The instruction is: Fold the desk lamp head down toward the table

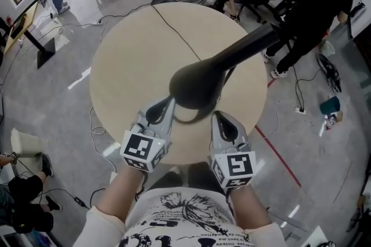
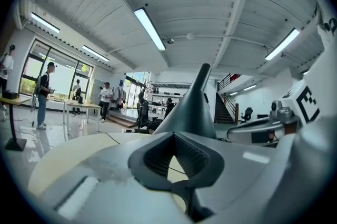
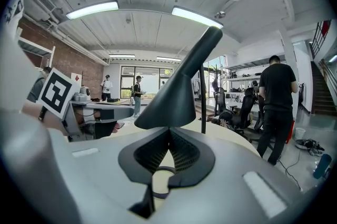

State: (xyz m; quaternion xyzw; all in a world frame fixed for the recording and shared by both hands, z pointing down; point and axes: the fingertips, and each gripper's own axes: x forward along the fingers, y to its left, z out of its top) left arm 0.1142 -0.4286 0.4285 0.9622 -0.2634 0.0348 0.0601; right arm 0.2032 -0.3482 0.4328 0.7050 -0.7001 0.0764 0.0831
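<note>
A black desk lamp stands on the round beige table [image 1: 127, 66]. Its cone-shaped head [image 1: 194, 86] is raised high above the tabletop, and its arm [image 1: 249, 46] slants away to the back right. In the left gripper view the lamp head [image 2: 192, 107] rises just beyond the jaws; the right gripper view shows the lamp head [image 3: 174, 97] with a thin stem [image 3: 203, 102] behind it. My left gripper [image 1: 168, 102] is shut and empty, low at the head's left. My right gripper [image 1: 217, 115] is shut and empty at its right. Neither touches the lamp.
A thin black cable [image 1: 174, 31] runs across the table to the lamp. A dark ring [image 1: 185, 118] lies on the table under the head. A person in black [image 1: 319, 2] stands past the table's far right, near office chairs. Cables and a teal cup [image 1: 330, 105] lie on the floor.
</note>
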